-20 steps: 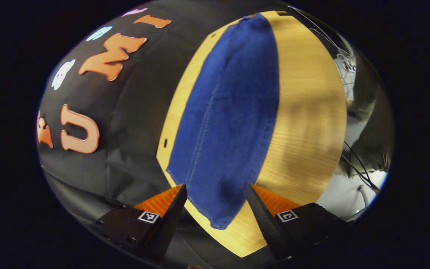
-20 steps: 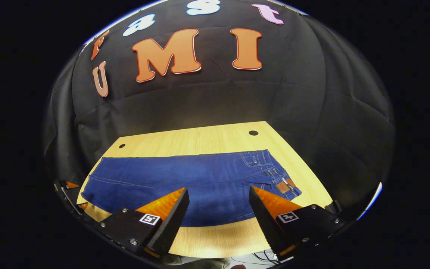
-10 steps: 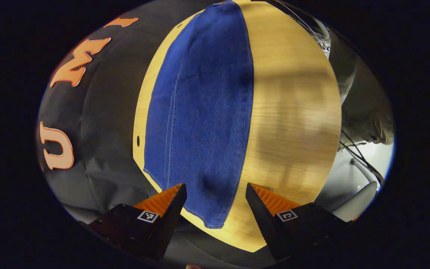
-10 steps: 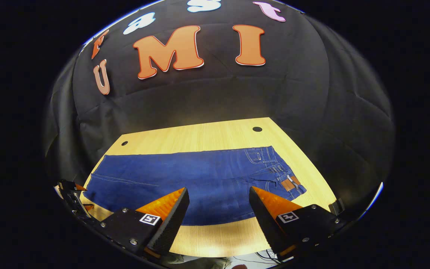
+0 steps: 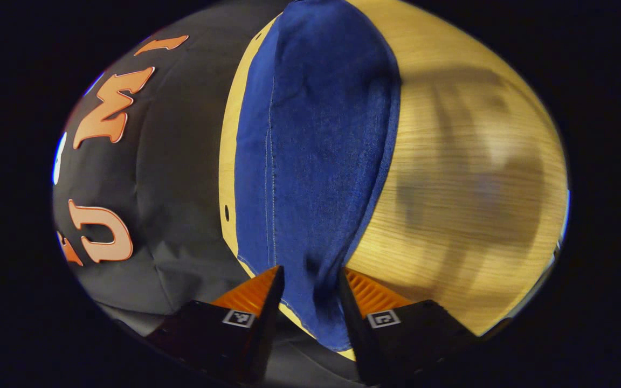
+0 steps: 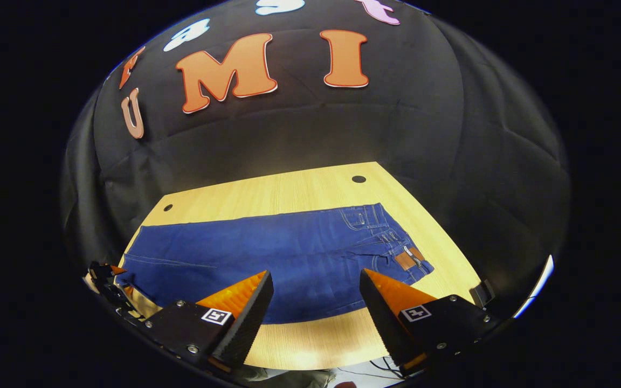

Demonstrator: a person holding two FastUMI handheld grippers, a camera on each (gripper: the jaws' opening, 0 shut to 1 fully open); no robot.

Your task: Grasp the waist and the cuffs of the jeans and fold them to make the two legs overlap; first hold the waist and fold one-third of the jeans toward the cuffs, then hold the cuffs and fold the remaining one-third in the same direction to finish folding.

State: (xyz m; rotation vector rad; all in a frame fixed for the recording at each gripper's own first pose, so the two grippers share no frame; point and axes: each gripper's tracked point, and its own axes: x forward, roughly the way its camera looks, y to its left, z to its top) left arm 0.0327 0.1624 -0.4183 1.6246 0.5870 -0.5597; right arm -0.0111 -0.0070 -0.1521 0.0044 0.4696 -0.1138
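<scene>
At the cuffs [image 5: 318, 323], your left tongs [image 5: 310, 280] are sitting half-closed astride the jeans [image 5: 316, 161]. Your right tongs [image 6: 316, 280] are hovering wide open, holding nothing, above the counter [image 6: 310, 188].

My wooden table [image 6: 310, 194] has two small round holes near its far edge, one at the left [image 6: 168, 207], one at the right [image 6: 359, 179]. Black cloth [image 6: 450, 161] hangs behind it.

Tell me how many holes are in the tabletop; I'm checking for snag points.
2 in the right gripper view: one hole far left, one hole far right, both beyond the jeans. More could hide under the denim.
</scene>
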